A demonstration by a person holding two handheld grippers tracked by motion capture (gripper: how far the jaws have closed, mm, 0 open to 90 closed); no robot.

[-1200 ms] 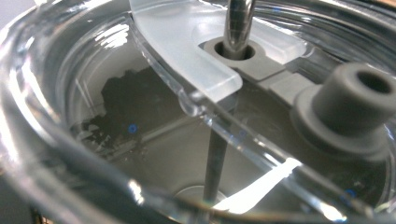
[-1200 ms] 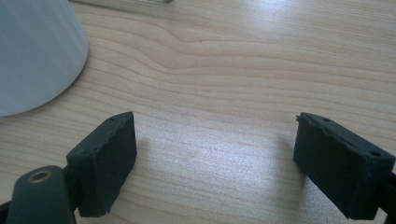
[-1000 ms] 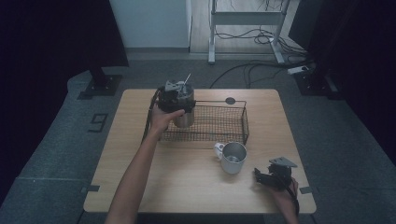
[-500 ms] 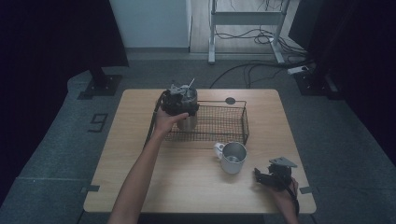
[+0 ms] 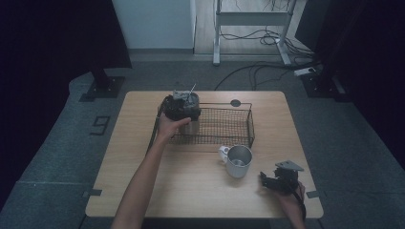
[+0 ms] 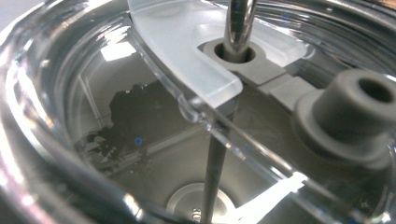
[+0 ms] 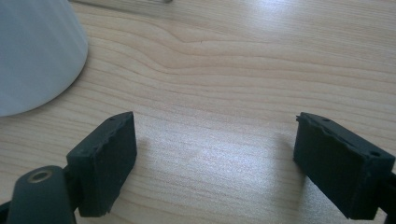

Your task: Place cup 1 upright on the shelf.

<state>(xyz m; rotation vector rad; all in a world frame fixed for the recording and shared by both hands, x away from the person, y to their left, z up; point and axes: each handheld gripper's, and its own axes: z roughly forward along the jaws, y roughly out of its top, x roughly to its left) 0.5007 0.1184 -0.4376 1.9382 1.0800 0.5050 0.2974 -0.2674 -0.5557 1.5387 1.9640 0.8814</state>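
A steel tumbler point(image 5: 191, 127) with a clear lid point(image 6: 140, 116) and a metal straw point(image 6: 238, 23) stands at the left end of the black wire basket point(image 5: 250, 125). My left gripper point(image 5: 181, 108) sits on top of it, gripping at the lid; its jaws are hidden. The left gripper view looks straight down through the lid, past a frosted flap point(image 6: 187, 51) and a grey spout point(image 6: 359, 109). My right gripper point(image 5: 265, 180) rests low over the table's front right, its jaws point(image 7: 215, 158) apart with bare wood between them. A metal mug point(image 5: 238, 161) stands just left of it.
The wooden table point(image 5: 191, 191) has open wood in front of the basket. The mug's pale side point(image 7: 32, 51) shows at the upper left of the right gripper view. Beyond the table lie floor cables point(image 5: 258, 71) and a stand's legs point(image 5: 217, 57).
My left hand has sunk a little with the tumbler, down into the basket's left end. The right gripper and the mug have kept still.
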